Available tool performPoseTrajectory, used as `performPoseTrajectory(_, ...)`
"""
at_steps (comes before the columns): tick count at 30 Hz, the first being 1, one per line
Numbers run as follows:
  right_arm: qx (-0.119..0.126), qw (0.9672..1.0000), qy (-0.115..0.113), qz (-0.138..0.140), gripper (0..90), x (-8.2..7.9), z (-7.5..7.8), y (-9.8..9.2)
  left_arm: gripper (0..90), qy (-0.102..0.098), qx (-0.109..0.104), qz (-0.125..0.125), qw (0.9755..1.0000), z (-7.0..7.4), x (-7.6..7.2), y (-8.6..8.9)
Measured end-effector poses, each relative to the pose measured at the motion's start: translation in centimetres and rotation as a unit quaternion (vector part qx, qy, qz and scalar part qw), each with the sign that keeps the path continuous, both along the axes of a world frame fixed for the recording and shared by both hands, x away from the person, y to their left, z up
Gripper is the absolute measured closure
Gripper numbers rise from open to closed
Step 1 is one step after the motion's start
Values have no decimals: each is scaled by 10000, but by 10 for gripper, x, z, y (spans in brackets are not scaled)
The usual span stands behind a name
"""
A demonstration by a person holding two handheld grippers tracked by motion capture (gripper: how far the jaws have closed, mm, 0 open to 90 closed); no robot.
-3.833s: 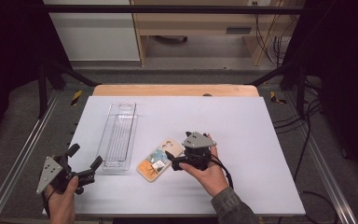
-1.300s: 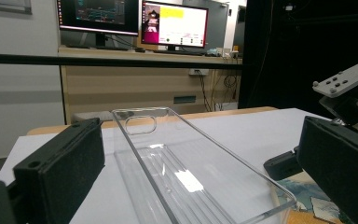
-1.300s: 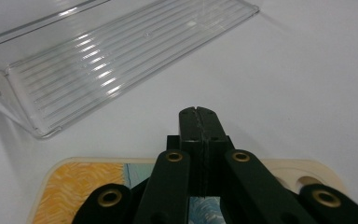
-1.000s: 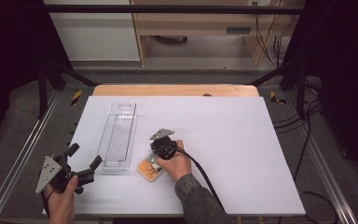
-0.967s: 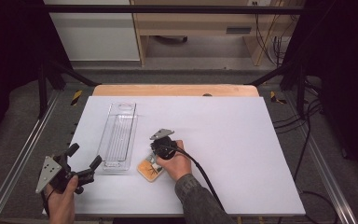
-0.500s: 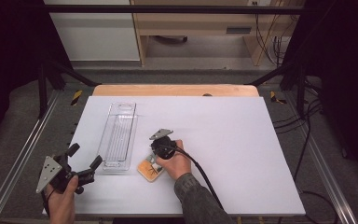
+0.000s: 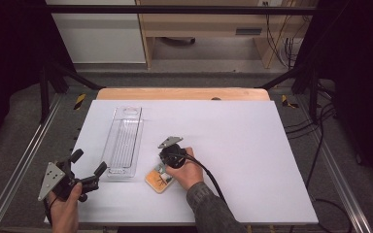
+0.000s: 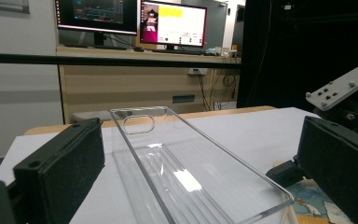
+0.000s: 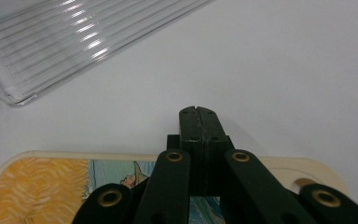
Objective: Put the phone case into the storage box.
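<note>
Since the oldest frame my right tongs (image 7: pixel 164 167) have swung in from the right of the picture card (image 7: pixel 158 180) to sit directly over it, and over the last second they have hardly shifted; my left hand has not moved at all. Nearest me, the left tongs (image 7: pixel 88 170) hover off the front left corner of the worktop (image 7: pixel 252 145), jaws spread wide and empty, aimed along the clear plastic tray (image 7: pixel 124 143) so that I judge they are waiting to steady it when needed. Just right of them, the card lies flat on the worktop near the tray's near end, apart from it. The right tongs point steeply down at it, and in the right gripper view (image 9: pixel 199 112) the jaws are clenched together with nothing between them, their tip over the card's (image 9: pixel 42 175) far edge. That reads to me as a push or pin rather than a grasp, since a flat card gives closed jaws no lip to take. Farther off, the tray (image 8: pixel 186 172) runs away from me, empty, towards the worktop's wooden far edge (image 7: pixel 182 93)
</note>
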State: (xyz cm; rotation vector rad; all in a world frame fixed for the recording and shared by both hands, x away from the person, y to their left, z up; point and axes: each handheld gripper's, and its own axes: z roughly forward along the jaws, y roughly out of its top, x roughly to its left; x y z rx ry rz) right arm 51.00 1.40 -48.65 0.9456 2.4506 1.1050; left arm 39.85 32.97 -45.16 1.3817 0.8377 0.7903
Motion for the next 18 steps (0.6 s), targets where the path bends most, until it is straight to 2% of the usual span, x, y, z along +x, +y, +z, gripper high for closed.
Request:
performPoseTrajectory(6,-96,9999,-14,34,900,-7,1,-5,4,-4,-2,5,10000,0,0,0)
performPoseTrajectory(18,-134,9999,73,46,900,-17,2,-16,4,0,15,7,10000,0,0,0)
